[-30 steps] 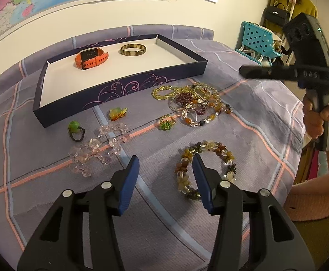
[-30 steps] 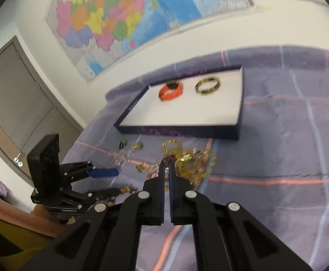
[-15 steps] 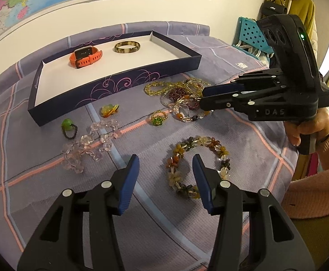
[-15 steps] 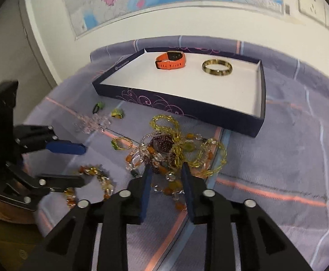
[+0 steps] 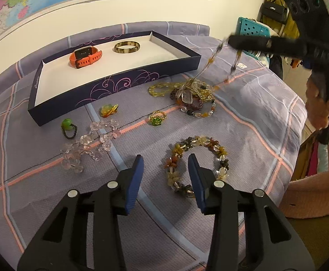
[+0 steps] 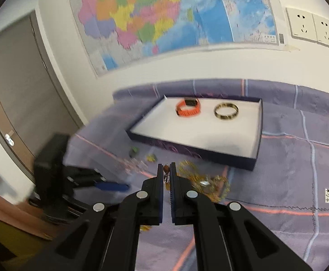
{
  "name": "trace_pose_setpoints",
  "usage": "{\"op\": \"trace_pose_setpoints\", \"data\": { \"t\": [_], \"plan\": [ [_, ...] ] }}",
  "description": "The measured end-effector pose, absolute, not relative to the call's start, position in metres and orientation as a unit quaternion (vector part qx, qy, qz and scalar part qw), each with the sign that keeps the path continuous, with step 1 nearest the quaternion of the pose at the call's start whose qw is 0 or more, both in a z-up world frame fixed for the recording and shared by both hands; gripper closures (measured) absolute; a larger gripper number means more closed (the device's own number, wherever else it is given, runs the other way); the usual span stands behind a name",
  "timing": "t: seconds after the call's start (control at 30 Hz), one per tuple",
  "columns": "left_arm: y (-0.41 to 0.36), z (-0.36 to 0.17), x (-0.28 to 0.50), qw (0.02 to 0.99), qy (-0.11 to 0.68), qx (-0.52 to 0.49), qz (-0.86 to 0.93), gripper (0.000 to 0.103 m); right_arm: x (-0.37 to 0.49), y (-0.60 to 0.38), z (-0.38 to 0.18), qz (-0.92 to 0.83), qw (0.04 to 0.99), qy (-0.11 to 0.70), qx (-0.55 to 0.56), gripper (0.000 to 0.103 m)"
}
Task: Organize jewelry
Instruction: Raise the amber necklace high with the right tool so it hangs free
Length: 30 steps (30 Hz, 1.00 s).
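My right gripper (image 5: 232, 39) (image 6: 166, 168) is shut on a beaded strand (image 5: 211, 59), lifted above the purple cloth. The strand hangs down to a tangle of gold and bead necklaces (image 5: 191, 92) (image 6: 206, 180). My left gripper (image 5: 165, 176) hovers low over a flower-bead bracelet (image 5: 209, 144). Its jaws are closing, with the bracelet's left side lying between them, untouched. Behind stands a navy tray (image 5: 119, 83) (image 6: 209, 135) holding an orange watch (image 5: 85, 56) (image 6: 188, 108) and a gold bangle (image 5: 127, 47) (image 6: 226, 111).
Loose on the cloth lie a clear crystal bracelet (image 5: 90, 142), a green ring (image 5: 68, 125), a yellow-orange piece (image 5: 109, 109) and a green-gold ring (image 5: 157, 118). A person's hand (image 5: 322, 106) grips the right tool. A teal basket (image 5: 252, 29) stands beyond the bed's right edge.
The right gripper closed on a strand in the tangle and rose, drawing it up off the cloth. The left jaws have narrowed slightly; that hand has stayed put.
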<state>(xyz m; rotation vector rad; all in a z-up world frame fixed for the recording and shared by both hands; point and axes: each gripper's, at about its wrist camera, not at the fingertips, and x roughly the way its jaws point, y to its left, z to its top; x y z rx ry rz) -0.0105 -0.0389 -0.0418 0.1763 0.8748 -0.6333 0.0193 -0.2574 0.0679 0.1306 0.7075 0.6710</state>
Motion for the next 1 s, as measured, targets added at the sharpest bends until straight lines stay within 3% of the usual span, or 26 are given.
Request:
{"op": "trace_pose_setpoints", "data": {
  "t": [0.63, 0.87, 1.0],
  "plan": [
    [-0.042, -0.041, -0.010, 0.854, 0.416, 0.082, -0.301, 0.064, 0.017, -0.300, 0.159, 0.353, 0.901, 0.197, 0.159, 0.099],
    [-0.043, -0.038, -0.008, 0.858, 0.408, 0.077, -0.302, 0.063, 0.033, -0.303, 0.133, 0.334, 0.892, 0.251, 0.171, 0.099],
    [-0.044, -0.037, -0.007, 0.859, 0.407, 0.075, -0.302, 0.062, 0.025, -0.316, 0.148, 0.330, 0.900, 0.220, 0.180, 0.099]
  ]
}}
